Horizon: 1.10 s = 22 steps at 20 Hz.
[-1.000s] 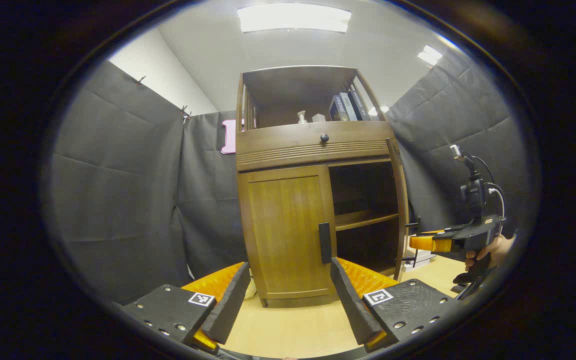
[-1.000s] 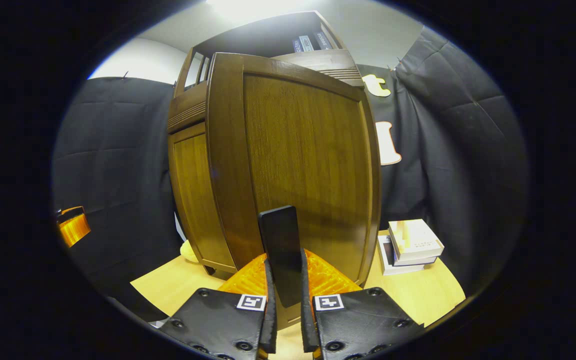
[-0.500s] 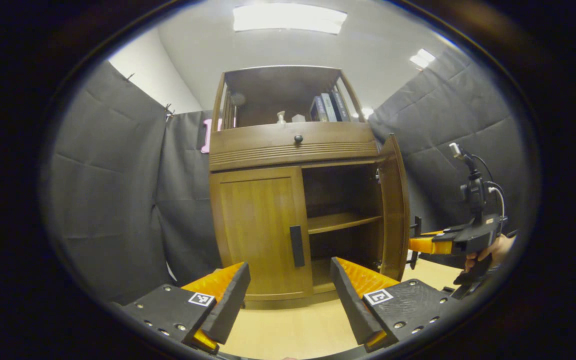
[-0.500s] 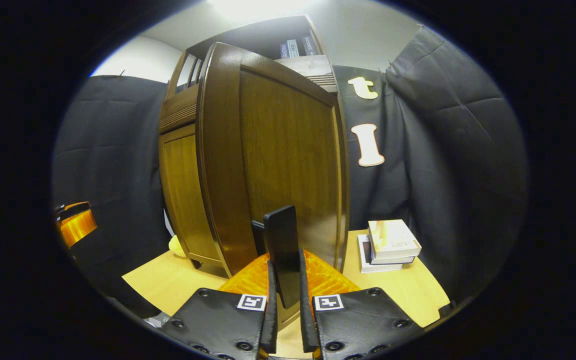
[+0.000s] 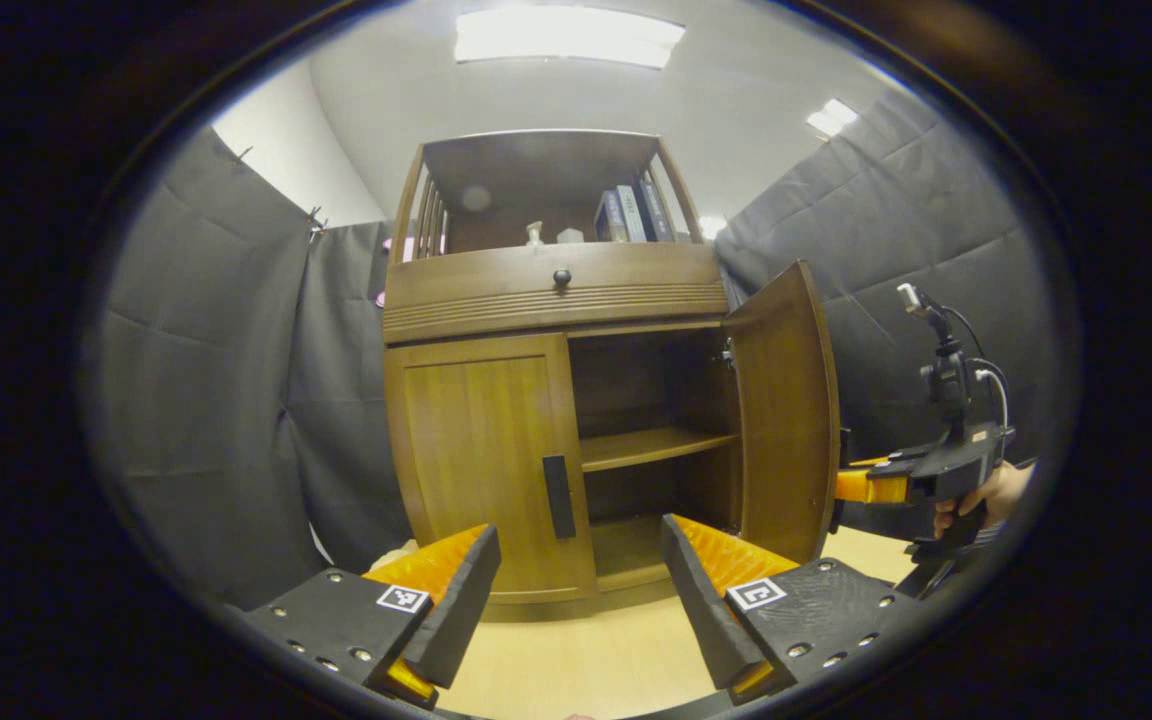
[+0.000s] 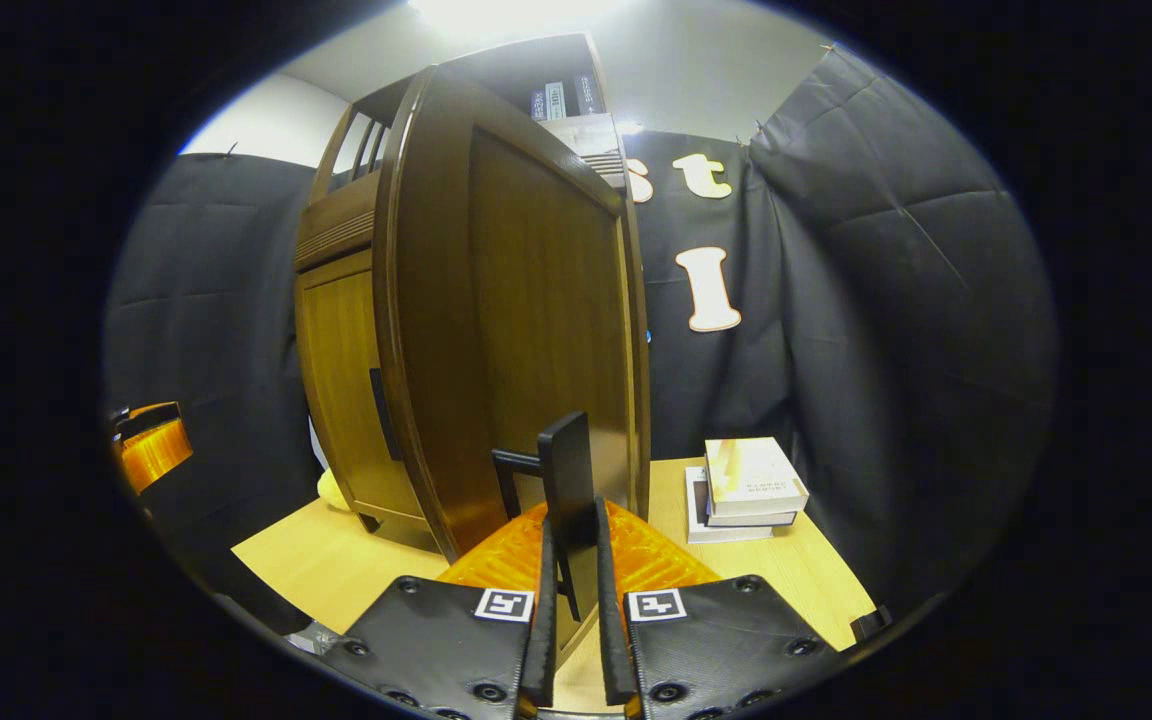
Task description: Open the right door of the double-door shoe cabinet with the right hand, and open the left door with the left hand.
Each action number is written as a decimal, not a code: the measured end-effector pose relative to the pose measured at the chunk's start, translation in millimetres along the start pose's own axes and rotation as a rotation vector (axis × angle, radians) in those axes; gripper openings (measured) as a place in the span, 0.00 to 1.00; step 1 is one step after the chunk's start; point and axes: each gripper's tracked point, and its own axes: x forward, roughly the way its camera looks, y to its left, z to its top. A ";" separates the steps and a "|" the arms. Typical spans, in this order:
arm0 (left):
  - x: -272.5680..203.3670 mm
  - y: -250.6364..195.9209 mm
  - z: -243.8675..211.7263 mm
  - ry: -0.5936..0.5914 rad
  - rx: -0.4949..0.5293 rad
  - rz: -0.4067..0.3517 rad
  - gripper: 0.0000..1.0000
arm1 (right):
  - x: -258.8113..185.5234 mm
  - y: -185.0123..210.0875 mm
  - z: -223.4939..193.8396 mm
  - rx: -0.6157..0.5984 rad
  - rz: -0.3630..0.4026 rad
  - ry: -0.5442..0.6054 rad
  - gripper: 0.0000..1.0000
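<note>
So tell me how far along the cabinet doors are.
Done: the right door stands swung wide, showing the inner shelf. In hand: the right gripper is shut on that door's handle. Left: the left door is closed, its handle untouched; the left gripper is open in front of it.

In the left gripper view, the shoe cabinet [image 5: 556,400] stands on the bench [image 5: 586,660] straight ahead of the left gripper [image 5: 576,600], whose jaws stand wide apart. The left door [image 5: 481,460] lies ahead between the jaws, its handle [image 5: 558,497] at its inner edge. The right door [image 5: 786,420] stands swung outward, ahead and right of the jaws. A shelf [image 5: 641,448] sits inside between the doors. Books [image 5: 626,213] stand in the top compartment.

In the right gripper view, the right gripper [image 6: 576,640] has its jaws closed on the right door's handle [image 6: 571,500]. A stack of books [image 6: 746,488] lies on the bench right of the jaws.
</note>
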 end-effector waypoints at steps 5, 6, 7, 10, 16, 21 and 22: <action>-0.7 4.5 1.1 0.004 0.014 0.004 0.94 | -2.1 -22.7 -3.1 -0.005 -0.029 0.006 0.20; -0.4 6.2 1.6 0.005 0.017 0.006 0.94 | -2.4 -28.0 -4.0 -0.001 -0.035 0.007 0.20; 1.0 6.8 0.4 0.006 0.020 0.008 0.94 | -2.8 -33.2 -3.3 0.003 -0.042 0.005 0.17; 9.6 11.5 -1.4 0.012 0.020 0.008 0.94 | -5.5 -48.6 -3.9 0.014 -0.062 0.012 0.14; 42.4 8.6 -6.9 0.027 0.015 -0.025 0.94 | -25.6 -71.4 -10.8 -0.001 -0.116 0.014 0.14; 84.4 -3.5 -10.6 0.016 0.017 -0.057 0.94 | -48.0 -80.5 -7.6 0.039 -0.142 0.001 0.14; 92.3 -5.4 -12.0 0.013 0.016 -0.063 0.94 | -51.2 -80.4 -7.5 0.038 -0.148 -0.002 0.14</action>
